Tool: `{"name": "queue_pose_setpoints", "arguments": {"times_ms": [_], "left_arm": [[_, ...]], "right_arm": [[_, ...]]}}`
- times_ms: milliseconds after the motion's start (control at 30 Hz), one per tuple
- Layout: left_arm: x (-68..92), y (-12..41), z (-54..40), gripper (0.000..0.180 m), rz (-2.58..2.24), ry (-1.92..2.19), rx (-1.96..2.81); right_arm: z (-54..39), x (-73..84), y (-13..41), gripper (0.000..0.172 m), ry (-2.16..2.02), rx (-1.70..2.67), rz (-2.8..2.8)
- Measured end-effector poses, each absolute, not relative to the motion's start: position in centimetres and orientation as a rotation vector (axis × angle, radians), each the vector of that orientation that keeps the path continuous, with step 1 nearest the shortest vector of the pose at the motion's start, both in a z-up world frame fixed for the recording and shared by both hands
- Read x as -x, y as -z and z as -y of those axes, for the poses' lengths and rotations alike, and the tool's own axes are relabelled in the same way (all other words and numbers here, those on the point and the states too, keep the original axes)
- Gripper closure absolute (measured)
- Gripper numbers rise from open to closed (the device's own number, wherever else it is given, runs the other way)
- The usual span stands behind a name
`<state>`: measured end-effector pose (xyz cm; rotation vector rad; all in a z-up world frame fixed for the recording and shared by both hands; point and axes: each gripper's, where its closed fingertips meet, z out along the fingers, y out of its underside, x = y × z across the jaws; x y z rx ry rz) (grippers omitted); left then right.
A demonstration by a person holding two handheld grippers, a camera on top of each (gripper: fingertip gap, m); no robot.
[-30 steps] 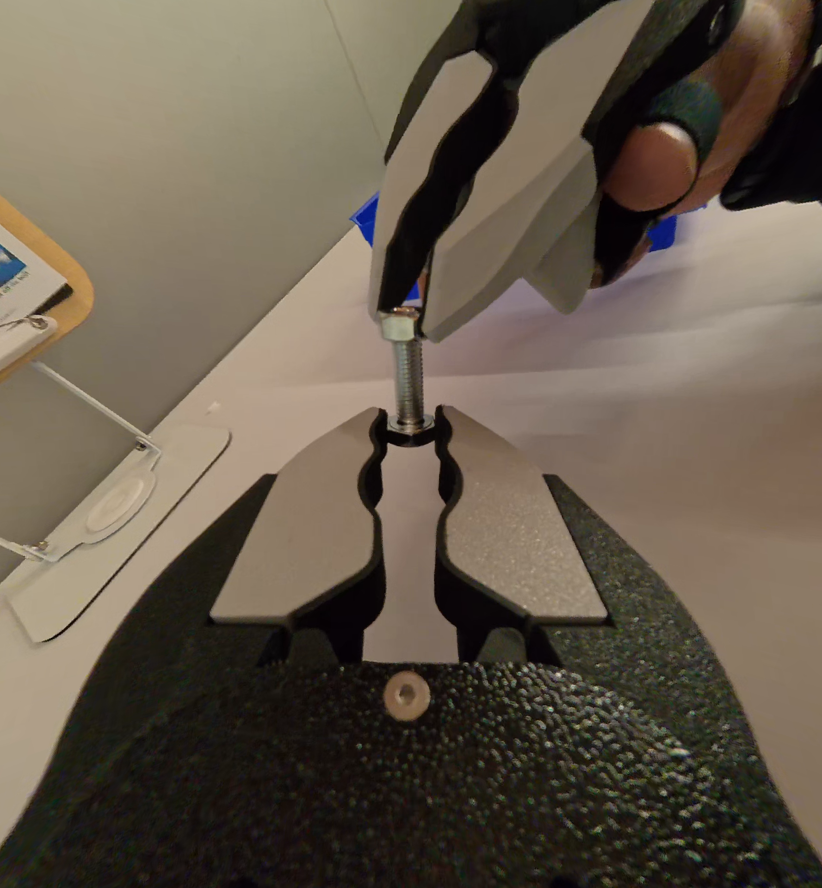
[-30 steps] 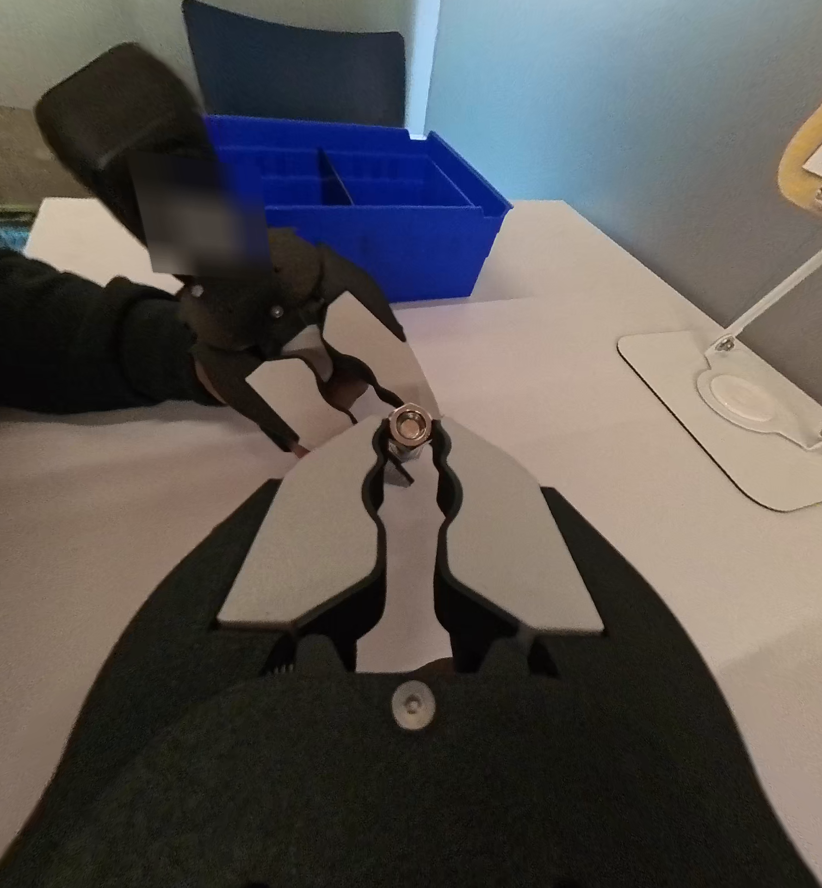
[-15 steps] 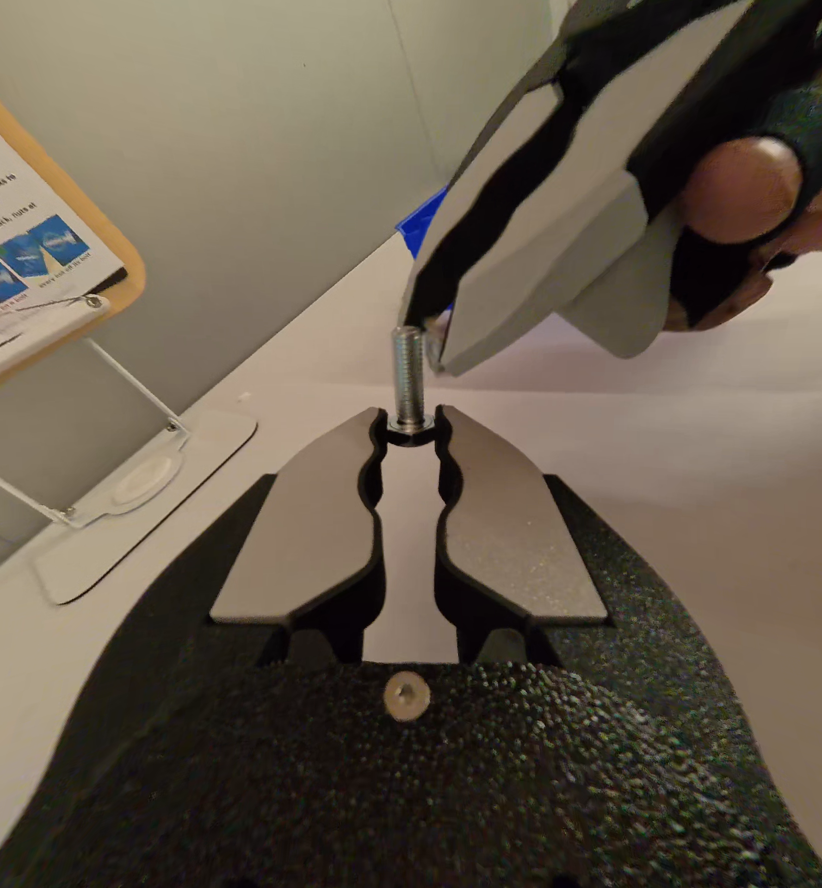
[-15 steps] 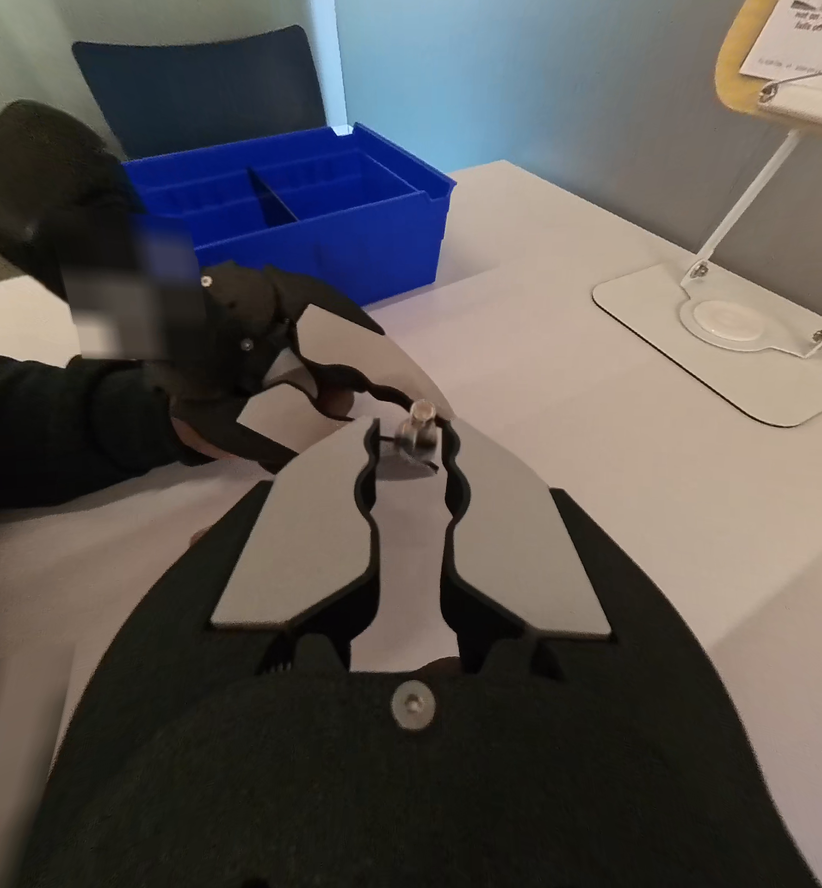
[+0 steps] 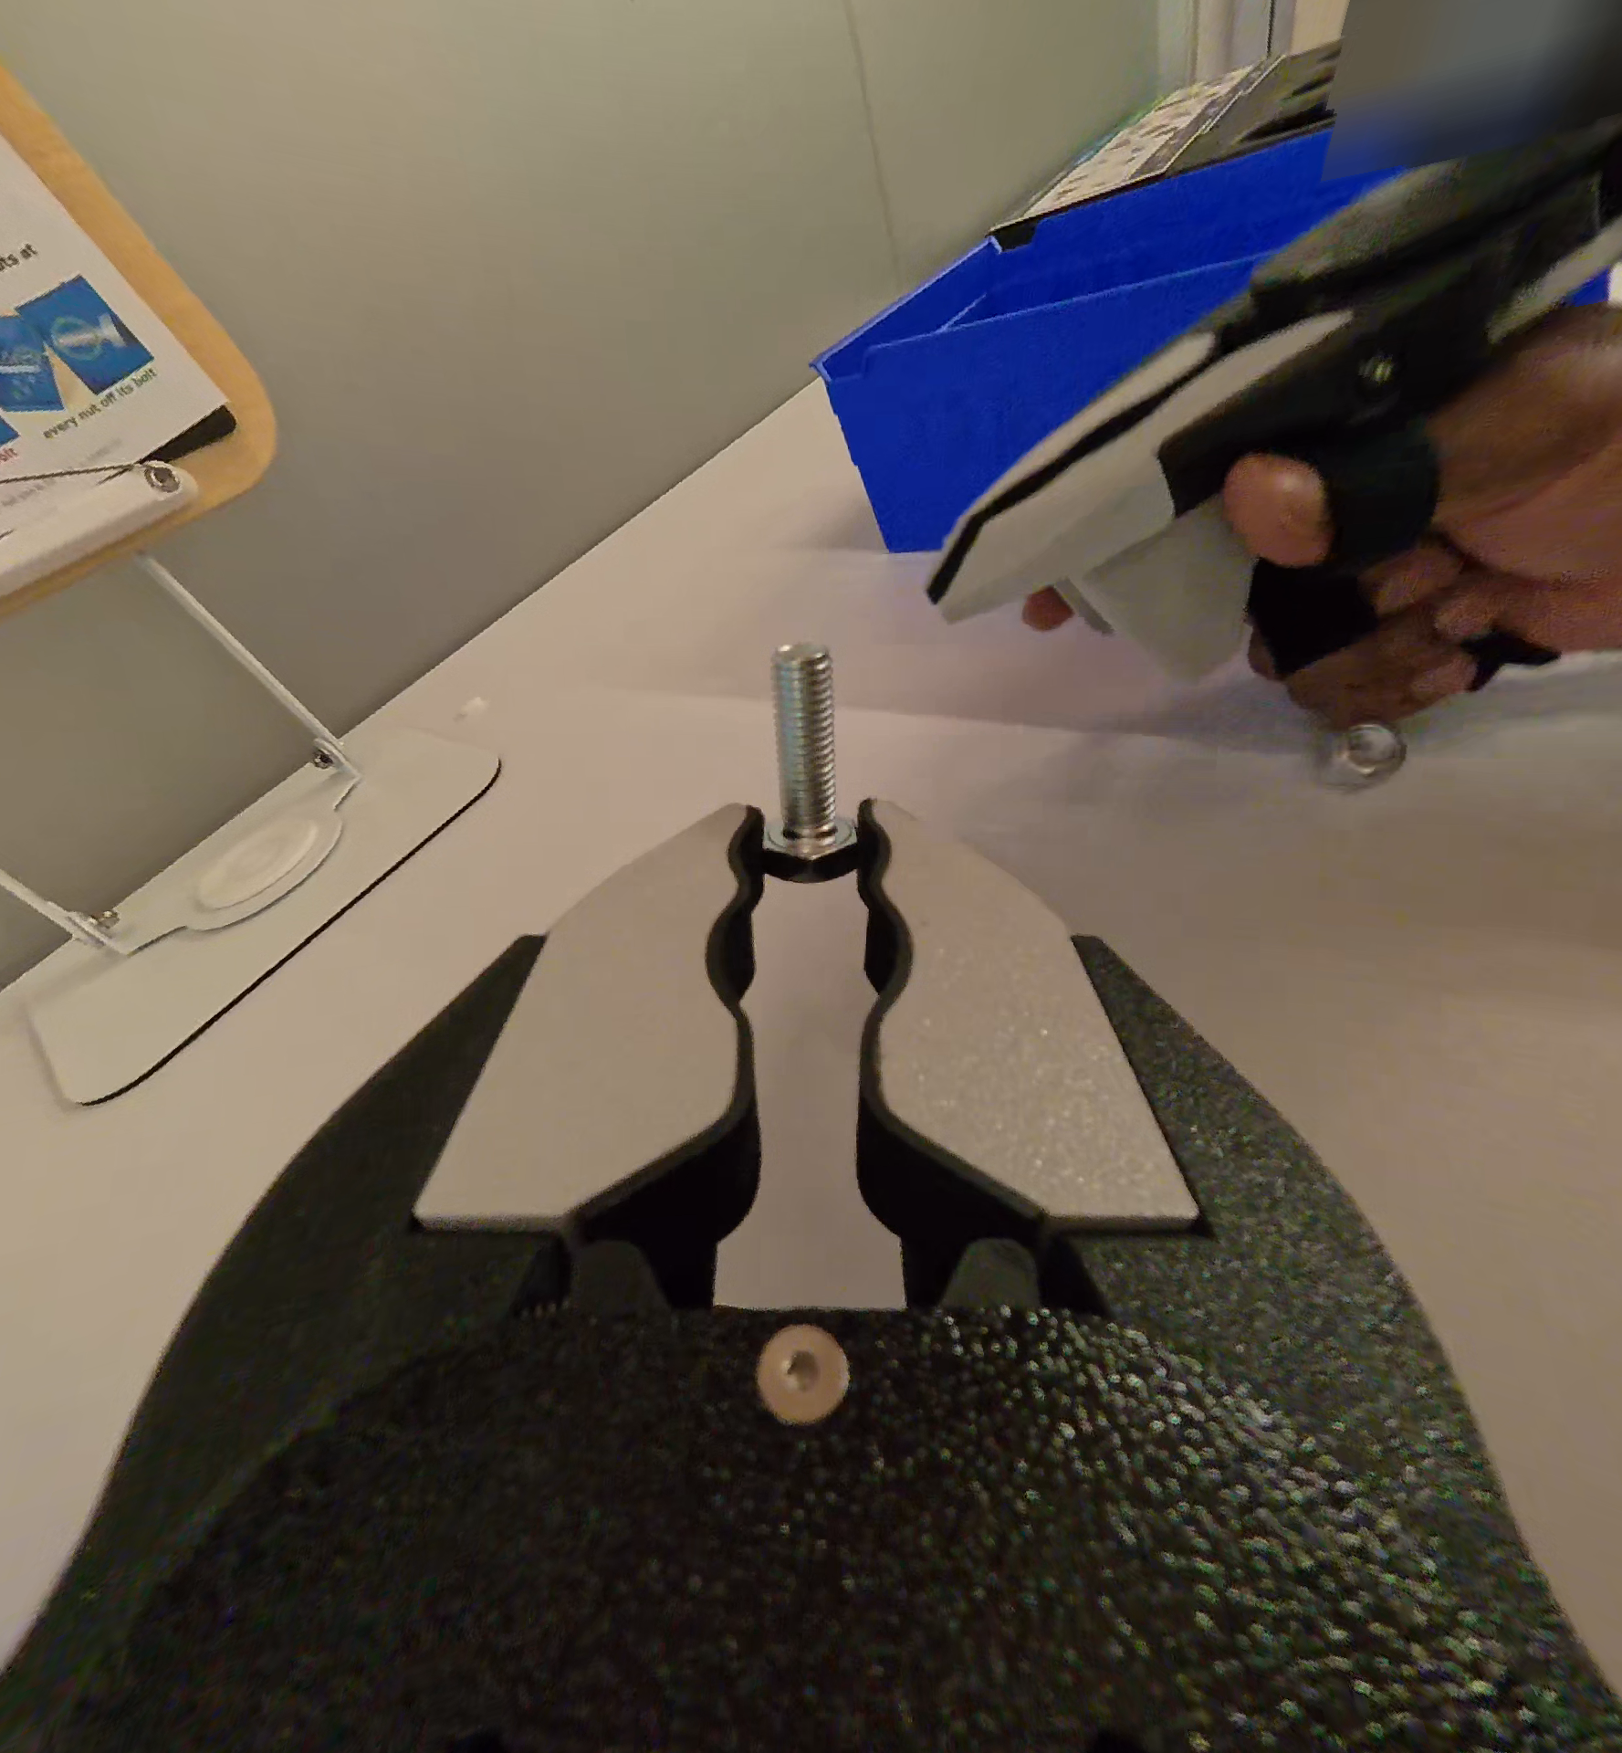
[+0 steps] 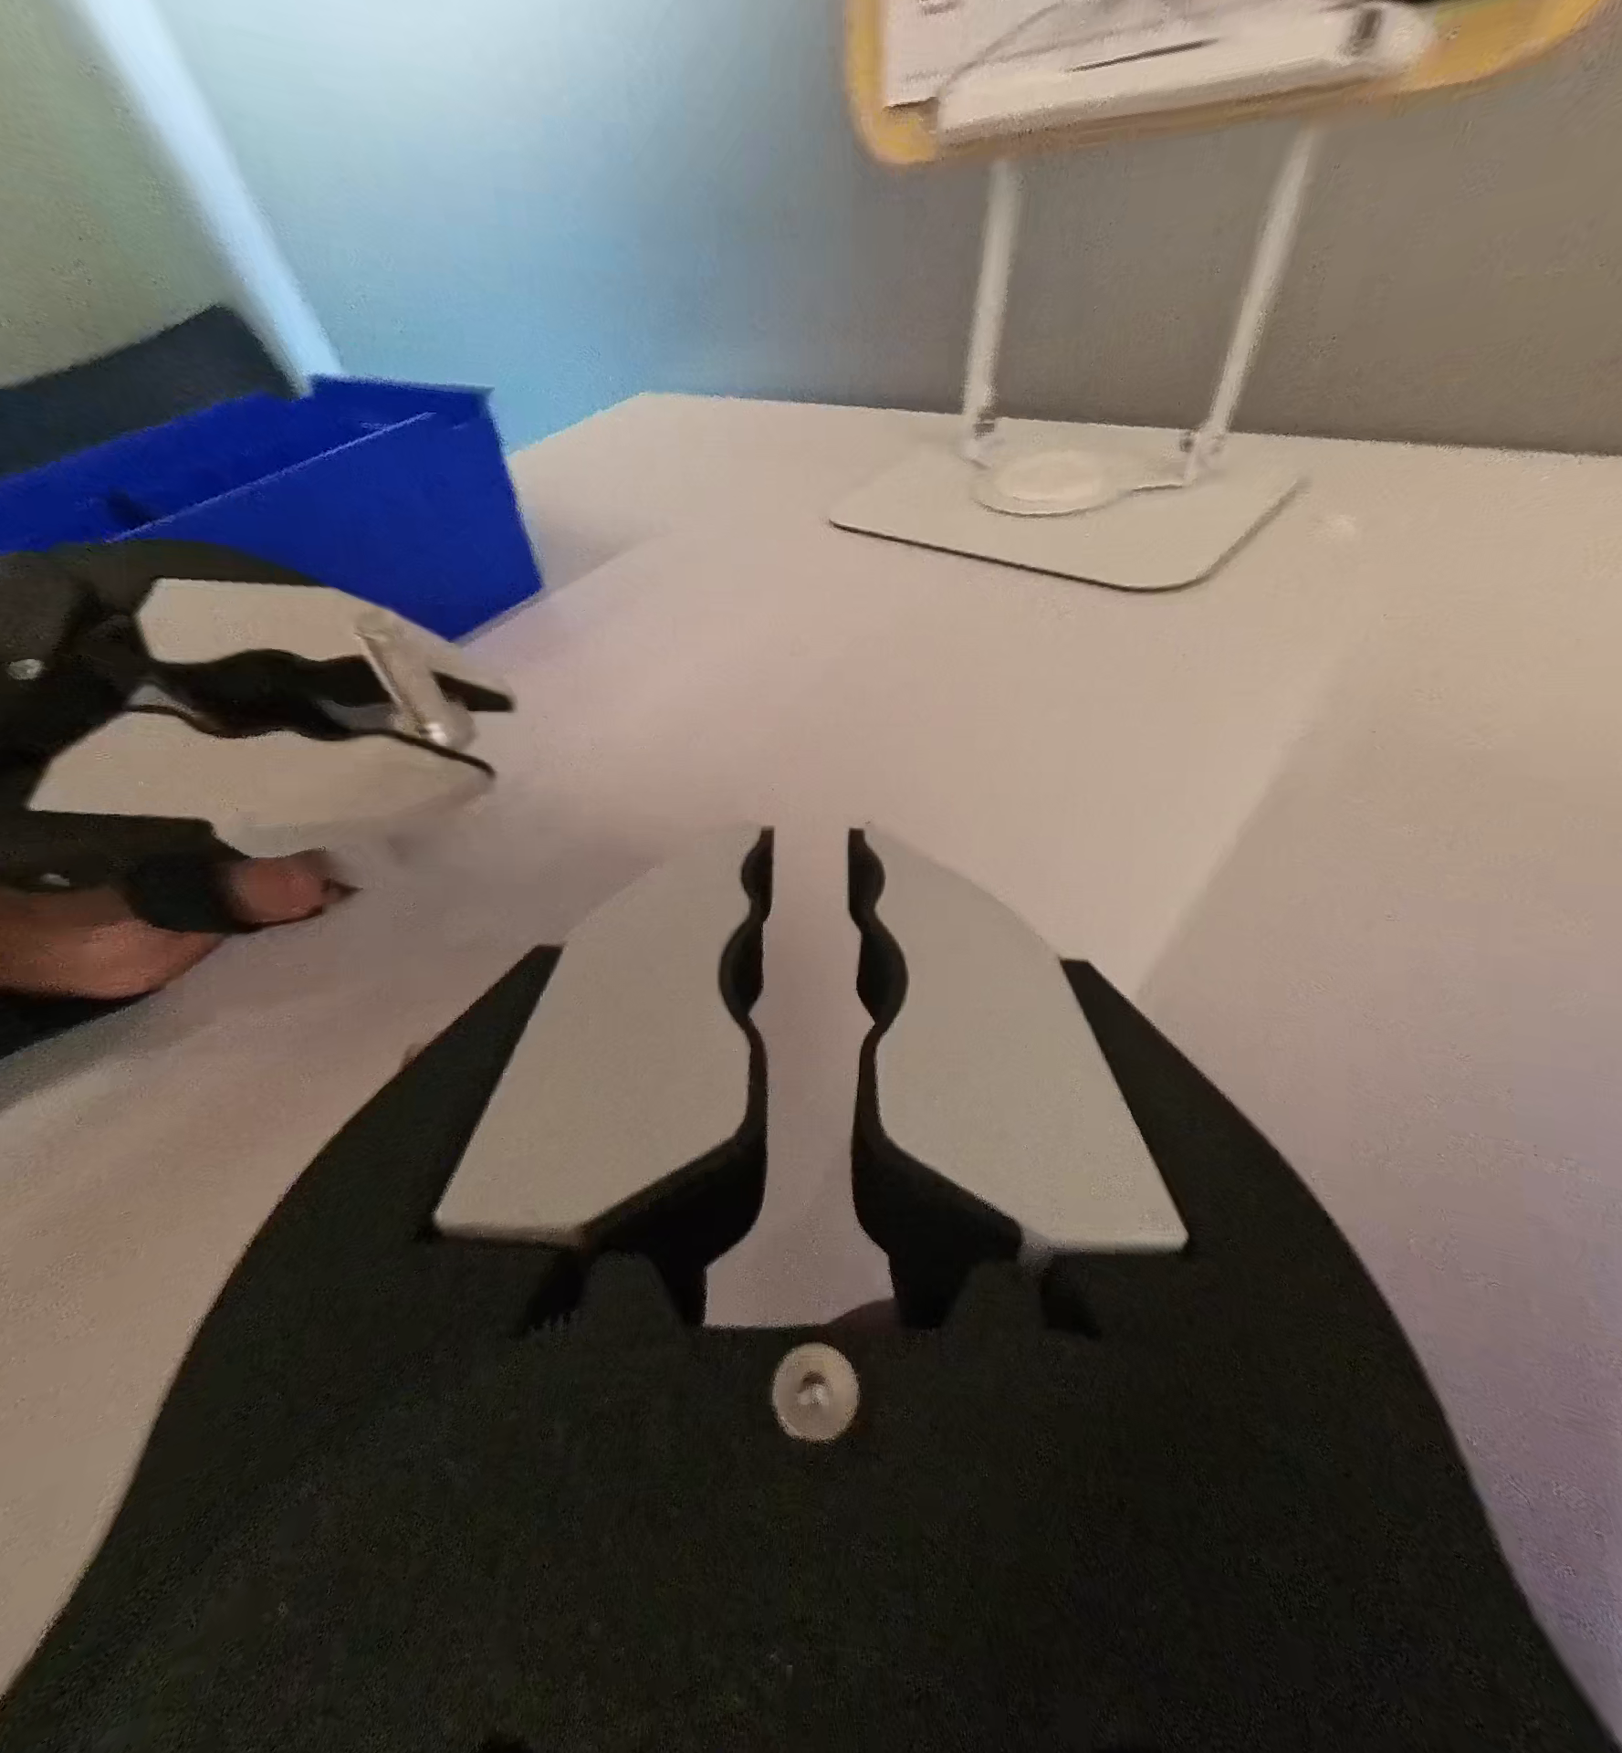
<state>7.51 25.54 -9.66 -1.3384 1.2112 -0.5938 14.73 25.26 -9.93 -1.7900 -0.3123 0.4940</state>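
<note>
My left gripper [image 5: 805,835] is shut on the hex head of a silver bolt [image 5: 803,740], whose bare threaded shaft stands upright above the fingertips. The right wrist view shows the same gripper [image 6: 465,730] at the left with the bolt [image 6: 408,678] across its tips. My right gripper [image 6: 811,839] is open, with only the white table [image 6: 977,759] between its pads. In the left wrist view it [image 5: 954,579] hovers at the upper right, held by a hand. A silver nut [image 5: 1360,754] lies on the table under that hand.
A blue divided bin [image 5: 1025,398] stands at the back of the table and also shows in the right wrist view [image 6: 333,503]. A wooden clipboard [image 5: 77,360] on a white wire stand with a flat base [image 6: 1063,512] stands by the wall. There is about 8 cm between the tips of the two grippers.
The right gripper had the nut at the top of the bolt, pulled it off and swung away to the right. The nut has left its grasp and lies on the table. The left gripper kept hold of the bolt.
</note>
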Motion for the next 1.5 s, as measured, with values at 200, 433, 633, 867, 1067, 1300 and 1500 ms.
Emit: {"name": "queue_pose_setpoints", "arguments": {"times_ms": [200, 433, 633, 867, 1067, 1300, 1500], "left_arm": [[-7.9, 9.9, -25.4, 0.163, -1.234, 0.596, 1.327], [-8.2, 10.0, -23.7, 0.163, -1.333, 0.659, 1.257], [-8.6, 10.5, -23.4, 0.163, -1.376, 0.665, 1.264], [-8.3, 10.5, -23.5, 0.163, -1.373, 0.655, 1.27], [-8.3, 10.7, -23.7, 0.163, -1.37, 0.652, 1.29], [-8.4, 10.7, -23.7, 0.163, -1.372, 0.65, 1.287], [-8.5, 10.8, -23.5, 0.163, -1.386, 0.652, 1.282]], "right_arm": [[-25.1, -14.6, 10.0, 0.158, -0.503, 1.764, 0.324], [-20.6, -12.1, 9.8, 0.158, -0.65, 1.745, 0.794], [-14.4, -12.1, 14.3, 0.159, -0.513, 1.852, 1.403], [-13.0, -11.7, 15.6, 0.143, -0.498, 1.963, 1.457], [-12.5, -12.2, 16.5, 0.139, -0.439, 2.035, 1.398], [-12.3, -11.7, 17.4, 0.139, -0.418, 2.083, 1.363], [-12.3, -11.6, 17.9, 0.144, -0.468, 2.073, 1.395]]}}
